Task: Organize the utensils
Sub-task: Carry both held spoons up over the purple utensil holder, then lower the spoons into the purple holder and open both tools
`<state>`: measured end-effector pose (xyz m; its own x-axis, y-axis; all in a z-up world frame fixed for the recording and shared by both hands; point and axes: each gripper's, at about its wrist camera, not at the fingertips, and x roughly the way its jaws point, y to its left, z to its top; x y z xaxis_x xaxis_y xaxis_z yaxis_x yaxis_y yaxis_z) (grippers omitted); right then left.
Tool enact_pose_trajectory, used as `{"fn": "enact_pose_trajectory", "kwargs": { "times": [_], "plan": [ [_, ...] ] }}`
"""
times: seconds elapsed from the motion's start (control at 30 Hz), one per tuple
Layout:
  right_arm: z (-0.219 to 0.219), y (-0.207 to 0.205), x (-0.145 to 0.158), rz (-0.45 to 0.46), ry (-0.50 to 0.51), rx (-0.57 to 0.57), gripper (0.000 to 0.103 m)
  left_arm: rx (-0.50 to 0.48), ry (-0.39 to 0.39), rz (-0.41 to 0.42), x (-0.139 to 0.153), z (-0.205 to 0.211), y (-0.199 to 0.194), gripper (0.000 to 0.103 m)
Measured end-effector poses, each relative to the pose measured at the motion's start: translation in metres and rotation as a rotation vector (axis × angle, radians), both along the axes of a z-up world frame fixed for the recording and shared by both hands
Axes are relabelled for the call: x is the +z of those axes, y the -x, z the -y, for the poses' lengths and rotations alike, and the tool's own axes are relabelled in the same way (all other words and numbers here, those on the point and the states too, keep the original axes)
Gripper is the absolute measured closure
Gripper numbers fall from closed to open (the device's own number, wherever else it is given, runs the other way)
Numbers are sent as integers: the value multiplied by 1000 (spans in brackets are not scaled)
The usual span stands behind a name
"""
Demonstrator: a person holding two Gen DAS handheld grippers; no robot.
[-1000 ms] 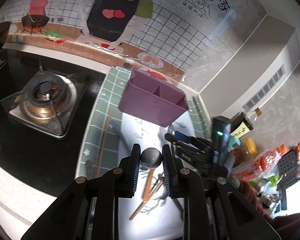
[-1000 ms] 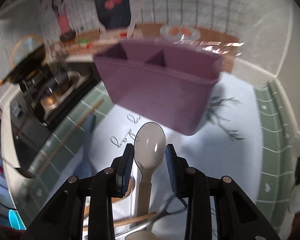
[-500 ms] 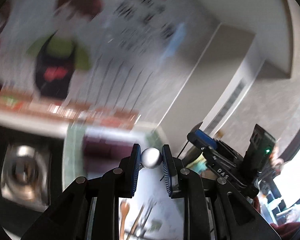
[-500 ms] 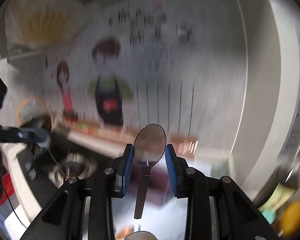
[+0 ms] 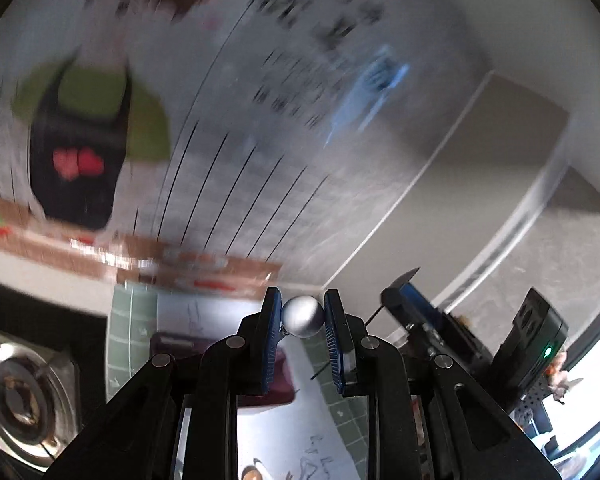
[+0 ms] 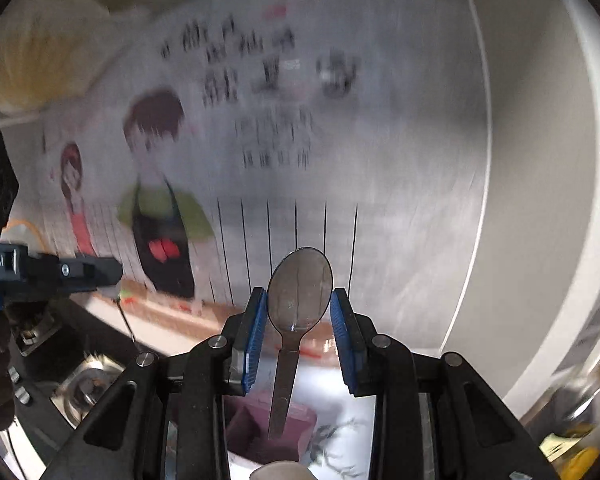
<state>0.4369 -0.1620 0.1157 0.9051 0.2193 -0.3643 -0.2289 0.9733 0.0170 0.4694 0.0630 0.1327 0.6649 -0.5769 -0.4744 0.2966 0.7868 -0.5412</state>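
Note:
My left gripper point(image 5: 302, 316) is shut on a metal spoon point(image 5: 302, 317), whose rounded bowl shows edge-on between the blue pads. My right gripper point(image 6: 299, 312) is shut on a second metal spoon point(image 6: 299, 292), bowl up, handle hanging down over the purple utensil holder point(image 6: 260, 432). The holder also shows in the left wrist view point(image 5: 180, 344), low on the white mat, behind the left fingers. Both grippers are raised high and tilted up toward the wall. The left gripper point(image 6: 52, 276) shows at the left edge of the right wrist view.
A gas burner point(image 5: 16, 400) sits on the black stove at lower left. A green tile-pattern mat point(image 5: 128, 340) lies under the holder. The right gripper's body point(image 5: 480, 344) is close on the right. Bottles point(image 6: 580, 420) stand at lower right. The decorated wall is ahead.
Both grippers have lifted and tilted up from the counter with their spoons. The holder has dropped from mid-view to the bottom of both views.

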Motion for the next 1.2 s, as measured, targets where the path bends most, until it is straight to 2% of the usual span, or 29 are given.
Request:
{"fn": "enact_pose_trajectory", "kwargs": {
  "times": [0.17, 0.4, 0.53, 0.6, 0.63, 0.67, 0.73, 0.83, 1.0, 1.07, 1.1, 1.2],
  "plan": [
    [-9, -29, -59, -124, 14, -1, 73, 31, -23, -112, -60, -1, -31, 80],
    [-20, -50, -98, -208, 44, 17, 73, 52, -32, -231, -123, -4, -46, 80],
    [-21, -58, -116, -257, 59, 14, 73, 71, -37, -259, -141, -4, -48, 81],
    [-21, -59, -123, -288, 61, 18, 72, 75, -26, -255, -145, -5, -48, 78],
    [-20, -60, -127, -310, 57, 28, 72, 73, -26, -256, -146, -4, -48, 73],
    [-20, -61, -132, -340, 50, 44, 72, 70, -28, -257, -146, -3, -48, 61],
    [-19, -61, -135, -364, 38, 52, 72, 68, -20, -241, -143, -3, -46, 47],
    [-15, -51, -129, -341, 8, 63, 72, 89, -23, -187, -127, -6, -34, 46],
    [-4, -19, -93, -230, -7, 73, 72, 145, -64, -44, -88, -14, 5, 43],
    [1, -6, -82, -202, -2, 67, 72, 174, -123, 18, -75, -16, 30, 33],
    [4, 1, -78, -198, -1, 64, 72, 192, -160, 39, -72, -16, 43, 31],
    [9, 22, -78, -219, -1, 68, 72, 259, -236, 48, -76, -23, 75, 26]
  ]
}}
